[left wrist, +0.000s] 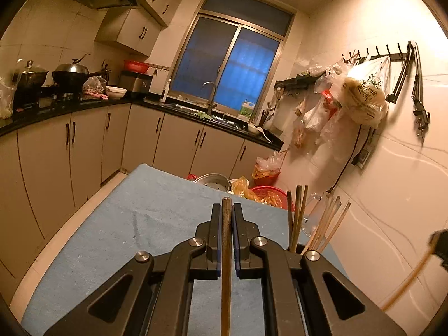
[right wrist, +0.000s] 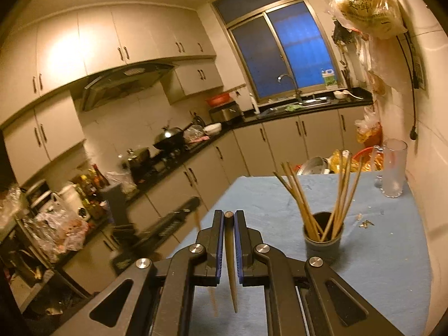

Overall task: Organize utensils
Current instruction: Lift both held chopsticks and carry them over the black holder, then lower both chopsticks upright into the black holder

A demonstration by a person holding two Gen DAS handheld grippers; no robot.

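Two grippers each held a single chopstick: your left gripper (left wrist: 226, 218) was clamped on a dark brown wooden chopstick (left wrist: 226, 266), and your right gripper (right wrist: 229, 224) was clamped on a paler tapered chopstick (right wrist: 231, 263) pointing tip-down. Both hovered above the blue-cloth-covered table (right wrist: 378, 252), near the round dark holder cup (right wrist: 323, 240) already bristling with upright chopsticks, likely because that cup was the collecting spot. A clear glass pitcher (right wrist: 393, 168) stood well apart, by the wall.
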